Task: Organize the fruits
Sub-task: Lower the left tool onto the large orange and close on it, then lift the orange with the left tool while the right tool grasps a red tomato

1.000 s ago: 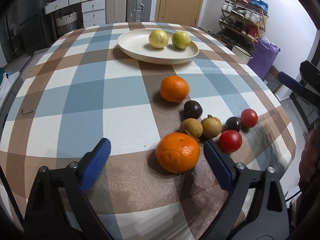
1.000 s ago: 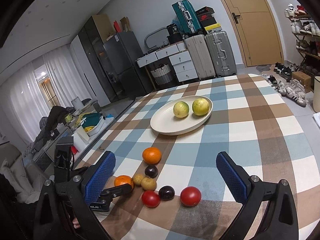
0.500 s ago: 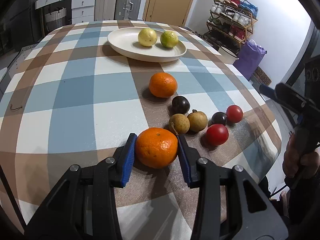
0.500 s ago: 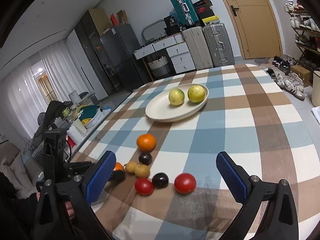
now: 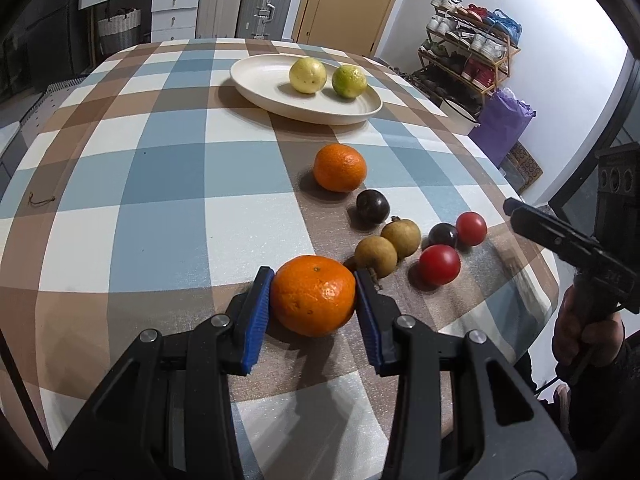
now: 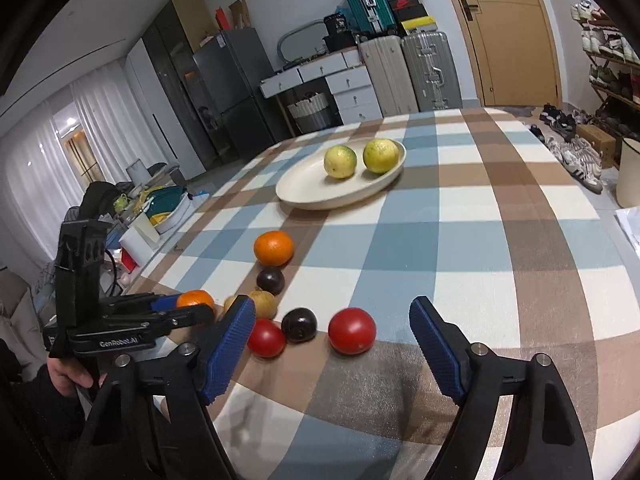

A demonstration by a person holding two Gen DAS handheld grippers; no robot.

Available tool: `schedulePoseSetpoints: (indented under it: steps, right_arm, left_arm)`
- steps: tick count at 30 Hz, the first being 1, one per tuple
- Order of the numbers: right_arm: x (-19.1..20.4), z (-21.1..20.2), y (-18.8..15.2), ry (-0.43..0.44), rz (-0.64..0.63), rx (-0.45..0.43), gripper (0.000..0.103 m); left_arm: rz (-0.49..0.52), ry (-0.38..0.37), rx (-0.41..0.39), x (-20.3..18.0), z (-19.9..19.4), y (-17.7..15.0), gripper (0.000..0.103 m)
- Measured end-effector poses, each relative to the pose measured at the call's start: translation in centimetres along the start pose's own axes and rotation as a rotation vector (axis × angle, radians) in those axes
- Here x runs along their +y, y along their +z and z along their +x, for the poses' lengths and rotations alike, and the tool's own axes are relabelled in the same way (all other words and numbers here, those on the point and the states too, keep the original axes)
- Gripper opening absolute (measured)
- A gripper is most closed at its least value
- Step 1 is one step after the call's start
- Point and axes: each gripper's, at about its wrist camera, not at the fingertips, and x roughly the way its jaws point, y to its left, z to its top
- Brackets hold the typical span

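Gripping 1 of 2 oranges [image 5: 313, 295], left jaws; right jaws closing, empty.

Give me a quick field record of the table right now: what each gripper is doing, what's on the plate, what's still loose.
left gripper: shut on the near orange, blue fingers pressed to both its sides, orange on the tablecloth
right gripper: closing, nothing between its fingers; a red tomato lies just ahead
plate: holds two yellow-green citrus fruits
loose on cloth: far orange, two dark plums, two brown longan-like fruits, two red tomatoes
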Motion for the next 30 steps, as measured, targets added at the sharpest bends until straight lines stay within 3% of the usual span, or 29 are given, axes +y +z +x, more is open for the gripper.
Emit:
schedulePoseSetpoints:
  steps: [6,10,12,20,30]
  right_arm:
    - [-0.2,0.8,-0.4,-0.022,0.006,0.03,0.081]
    - [-0.3,1.4,-0.5,-0.023,0.011,0.05,0.073]
    - [-0.3,1.8,-0.6,-0.019,0.014,0.06,0.059]
    - [-0.7,3.4,-1.2,0.011,0.043,0.123,0.031]
    - [-1.2,2.8,-0.3,0.052,0.105,0.078,0.03]
  left_arm:
    - [-0.006,0.007,-0.004,0.3,-0.2,0.0,0.037]
    - [-0.011,0.009,-0.004,0.5,-0.2,0.0,0.037]
    - [-0.011,0.008,-0.003,0.5,-0.2,-0.1,0.037]
    - [-0.018,0.013,-0.007,0.7,-0.3,0.0,0.037]
    - [-0.006,0.02,-0.045,0.3,-1.6,2.0,0.037]
